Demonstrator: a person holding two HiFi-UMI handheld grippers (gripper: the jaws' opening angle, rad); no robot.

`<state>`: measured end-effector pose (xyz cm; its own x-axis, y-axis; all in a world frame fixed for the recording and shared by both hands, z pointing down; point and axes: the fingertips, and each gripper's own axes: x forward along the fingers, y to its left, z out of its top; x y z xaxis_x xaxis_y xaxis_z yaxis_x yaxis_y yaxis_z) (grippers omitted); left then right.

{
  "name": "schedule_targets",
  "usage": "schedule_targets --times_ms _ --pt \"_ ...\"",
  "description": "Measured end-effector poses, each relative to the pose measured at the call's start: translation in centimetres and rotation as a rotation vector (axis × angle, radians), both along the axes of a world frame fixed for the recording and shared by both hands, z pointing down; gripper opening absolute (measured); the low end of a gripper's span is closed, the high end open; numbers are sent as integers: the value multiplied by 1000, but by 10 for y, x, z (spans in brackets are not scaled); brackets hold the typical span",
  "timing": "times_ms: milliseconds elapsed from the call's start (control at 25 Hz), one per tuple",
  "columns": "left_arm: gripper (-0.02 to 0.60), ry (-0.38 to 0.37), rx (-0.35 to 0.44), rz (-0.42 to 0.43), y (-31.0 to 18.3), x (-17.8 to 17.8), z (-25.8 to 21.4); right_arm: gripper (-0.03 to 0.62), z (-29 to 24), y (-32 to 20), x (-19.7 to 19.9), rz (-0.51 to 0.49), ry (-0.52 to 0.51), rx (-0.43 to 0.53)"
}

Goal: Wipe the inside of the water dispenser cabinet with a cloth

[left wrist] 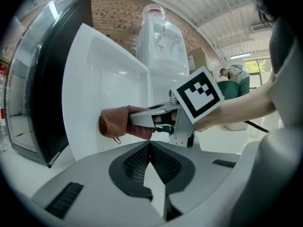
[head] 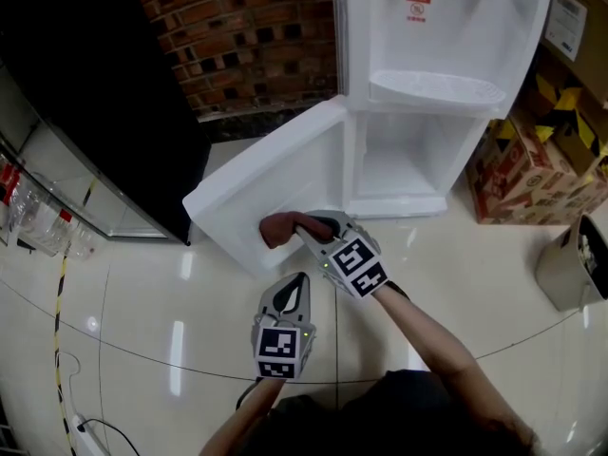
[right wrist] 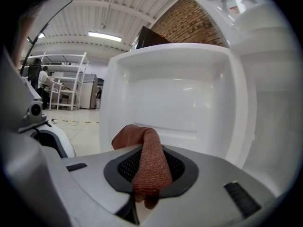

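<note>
The left tongs hang nearest, low over the glossy floor. Their tips are pressed together with nothing between them. Just beyond, the right forearm reaches forward and to the left. The right tongs are clamped on a reddish-brown cloth, whose bunched end touches the recessed inner face of the open cabinet door near its lower edge. The right gripper view shows the cloth running back between the jaws, with the door panel filling the frame. The left gripper view shows the right tongs from the side. Behind the door, the white cabinet compartment stands open under the water dispenser, before a brick wall.
</note>
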<state>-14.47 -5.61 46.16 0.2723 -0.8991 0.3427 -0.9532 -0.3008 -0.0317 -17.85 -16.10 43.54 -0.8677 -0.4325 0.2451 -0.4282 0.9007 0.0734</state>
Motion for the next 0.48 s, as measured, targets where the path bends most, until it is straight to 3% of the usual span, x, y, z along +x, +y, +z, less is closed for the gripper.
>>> schedule_targets --times_ms 480 --pt "-14 -15 -4 4 2 2 0 72 36 -89 104 309 25 -47"
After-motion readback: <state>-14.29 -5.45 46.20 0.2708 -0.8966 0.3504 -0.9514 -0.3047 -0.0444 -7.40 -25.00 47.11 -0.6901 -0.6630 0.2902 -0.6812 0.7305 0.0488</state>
